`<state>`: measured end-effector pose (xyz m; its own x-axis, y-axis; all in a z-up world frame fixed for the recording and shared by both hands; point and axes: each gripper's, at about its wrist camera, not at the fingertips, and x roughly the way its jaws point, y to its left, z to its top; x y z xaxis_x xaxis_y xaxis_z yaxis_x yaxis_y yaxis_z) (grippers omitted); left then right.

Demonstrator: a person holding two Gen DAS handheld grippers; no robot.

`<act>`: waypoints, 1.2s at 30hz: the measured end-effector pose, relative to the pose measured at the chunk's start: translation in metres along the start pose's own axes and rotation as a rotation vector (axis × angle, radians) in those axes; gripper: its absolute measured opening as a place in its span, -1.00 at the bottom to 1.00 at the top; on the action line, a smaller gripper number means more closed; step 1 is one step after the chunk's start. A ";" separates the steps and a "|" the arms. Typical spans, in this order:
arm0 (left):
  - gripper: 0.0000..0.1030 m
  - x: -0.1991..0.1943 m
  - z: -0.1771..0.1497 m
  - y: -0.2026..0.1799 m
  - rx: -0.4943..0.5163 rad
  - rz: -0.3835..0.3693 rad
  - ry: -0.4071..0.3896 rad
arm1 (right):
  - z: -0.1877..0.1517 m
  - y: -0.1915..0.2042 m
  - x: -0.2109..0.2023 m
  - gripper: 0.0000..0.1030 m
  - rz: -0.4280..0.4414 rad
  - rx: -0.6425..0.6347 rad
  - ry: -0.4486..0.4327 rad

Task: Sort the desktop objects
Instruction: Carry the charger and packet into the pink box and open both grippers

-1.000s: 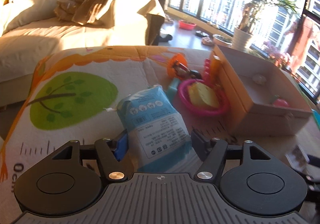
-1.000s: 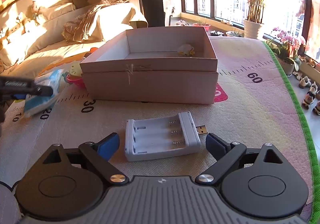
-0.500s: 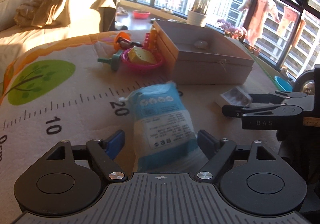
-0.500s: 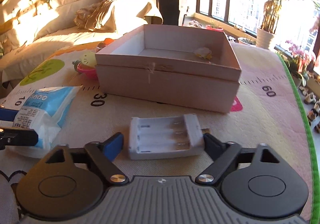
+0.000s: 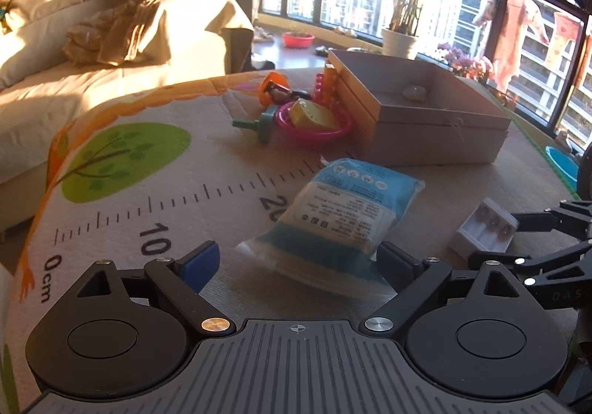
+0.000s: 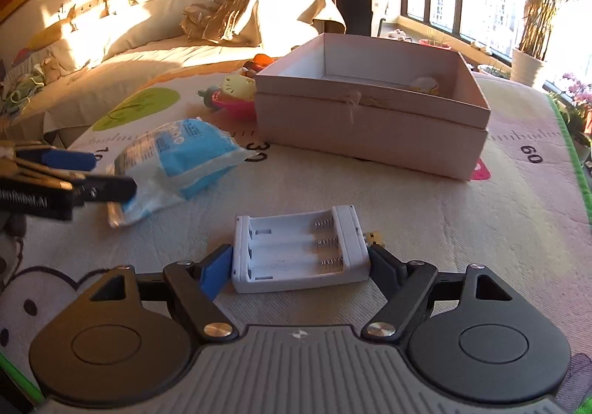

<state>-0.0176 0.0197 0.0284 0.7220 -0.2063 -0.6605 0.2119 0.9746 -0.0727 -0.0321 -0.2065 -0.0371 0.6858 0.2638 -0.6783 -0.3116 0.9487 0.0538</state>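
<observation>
A soft blue-and-white plastic packet [image 5: 342,214] is lying flat on the printed mat, its near end sitting between the fingers of the left gripper [image 5: 299,263]. Those jaws have just been opening and are standing wide: the blue left pad [image 5: 199,262] is well clear of the packet, while the dark right pad [image 5: 397,266] is just beside its edge; whether it is touching cannot be told. To the right, a white plastic three-slot battery holder [image 6: 300,254] is lying on the mat with the right gripper [image 6: 299,268] closing on its two ends, both pads touching the casing.

A pale pink open cardboard box [image 6: 373,125] is standing beyond both objects, a pink plastic bowl [image 5: 314,125] with a yellow toy beside its left wall. The ruler-printed play mat [image 5: 148,170] is covering the surface, with a sunlit bed [image 5: 92,55] behind and tall windows to the right.

A second ago the left jaws were pinching the packet, tilted up nearer the tree print; the right jaws were standing apart from the holder.
</observation>
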 end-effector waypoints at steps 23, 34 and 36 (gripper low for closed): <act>0.93 0.008 0.013 -0.019 0.083 -0.046 -0.002 | -0.006 -0.018 -0.010 0.86 -0.099 0.016 -0.065; 0.94 0.026 0.017 -0.038 0.134 -0.125 0.051 | -0.001 -0.021 -0.010 0.94 -0.094 -0.021 -0.077; 0.94 0.025 0.018 -0.042 0.129 -0.142 0.061 | 0.001 -0.021 -0.006 0.94 -0.089 -0.031 -0.076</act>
<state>0.0034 -0.0279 0.0279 0.6385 -0.3319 -0.6944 0.3945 0.9158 -0.0750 -0.0294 -0.2275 -0.0329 0.7592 0.1921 -0.6219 -0.2667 0.9634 -0.0279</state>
